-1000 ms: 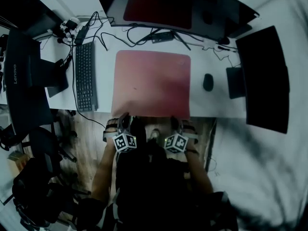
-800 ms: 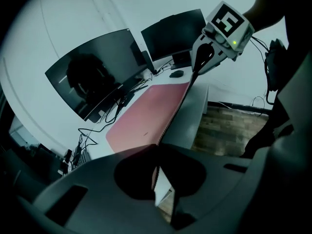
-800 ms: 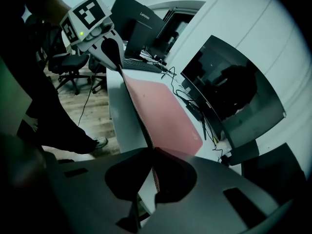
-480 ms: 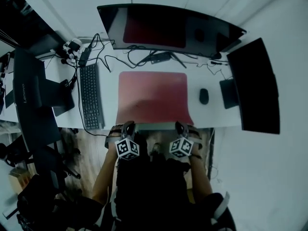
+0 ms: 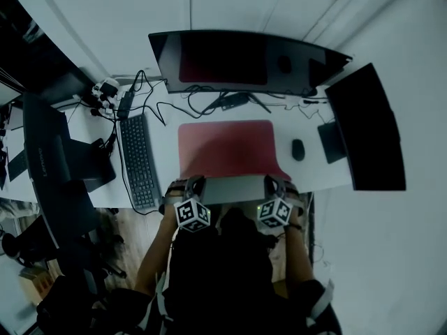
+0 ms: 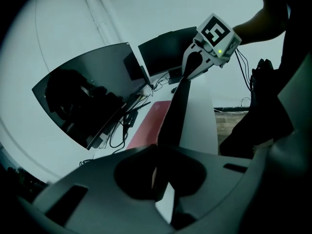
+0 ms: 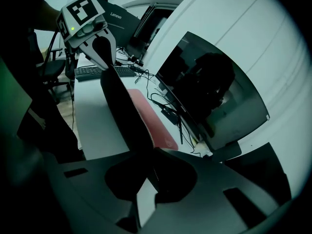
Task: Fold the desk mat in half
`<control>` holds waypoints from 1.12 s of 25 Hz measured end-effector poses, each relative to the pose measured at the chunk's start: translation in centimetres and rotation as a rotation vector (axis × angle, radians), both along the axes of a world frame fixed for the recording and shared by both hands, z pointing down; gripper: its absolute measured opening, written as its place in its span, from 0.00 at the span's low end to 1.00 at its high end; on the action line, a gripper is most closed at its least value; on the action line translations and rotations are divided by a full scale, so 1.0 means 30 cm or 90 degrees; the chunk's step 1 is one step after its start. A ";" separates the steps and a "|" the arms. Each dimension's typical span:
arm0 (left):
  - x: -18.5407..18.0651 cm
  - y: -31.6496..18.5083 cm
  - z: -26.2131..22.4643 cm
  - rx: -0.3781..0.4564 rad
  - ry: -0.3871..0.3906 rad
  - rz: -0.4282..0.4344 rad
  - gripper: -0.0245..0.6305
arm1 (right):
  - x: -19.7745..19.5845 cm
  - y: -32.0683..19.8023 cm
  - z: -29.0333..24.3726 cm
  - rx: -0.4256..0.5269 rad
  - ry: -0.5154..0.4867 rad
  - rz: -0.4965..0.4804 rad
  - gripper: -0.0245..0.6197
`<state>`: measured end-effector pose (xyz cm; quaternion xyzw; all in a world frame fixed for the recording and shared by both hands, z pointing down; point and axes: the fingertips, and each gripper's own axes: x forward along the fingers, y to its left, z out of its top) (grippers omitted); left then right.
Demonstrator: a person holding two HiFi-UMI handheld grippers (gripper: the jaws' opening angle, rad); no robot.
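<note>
A red desk mat (image 5: 227, 149) lies on the white desk (image 5: 314, 173) in front of the curved monitor. Its near edge is lifted off the desk, so a strip of grey underside (image 5: 234, 189) shows between the grippers. My left gripper (image 5: 194, 187) is shut on the mat's near-left corner and my right gripper (image 5: 274, 185) on its near-right corner. In the left gripper view the raised edge runs from my jaws (image 6: 158, 172) to the right gripper (image 6: 207, 55), beside the red top (image 6: 148, 126). The right gripper view mirrors this: jaws (image 7: 148, 177), left gripper (image 7: 90, 30), red top (image 7: 151, 121).
A black keyboard (image 5: 141, 160) lies left of the mat and a mouse (image 5: 298, 149) to its right. Behind stand a curved monitor (image 5: 244, 60), loose cables (image 5: 202, 100) and a second screen (image 5: 363, 128) at the right. A dark computer case (image 5: 52, 166) stands at the left.
The mat lay flat a second ago. Both grippers have lifted its near edge and carried it a little toward the monitor, and the grey underside now shows.
</note>
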<state>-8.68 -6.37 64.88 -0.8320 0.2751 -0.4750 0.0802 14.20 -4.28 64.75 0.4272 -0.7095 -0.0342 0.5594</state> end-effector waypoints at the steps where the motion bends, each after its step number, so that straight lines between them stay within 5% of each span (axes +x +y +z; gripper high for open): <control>1: -0.003 -0.016 -0.012 0.001 -0.001 0.008 0.07 | -0.005 -0.023 -0.017 0.007 0.001 0.001 0.07; 13: -0.015 -0.187 -0.079 0.041 -0.019 0.048 0.07 | -0.015 -0.224 -0.092 0.038 0.013 -0.007 0.07; 28: 0.020 -0.504 -0.102 0.079 -0.023 -0.019 0.07 | 0.018 -0.545 -0.053 0.040 -0.018 -0.032 0.07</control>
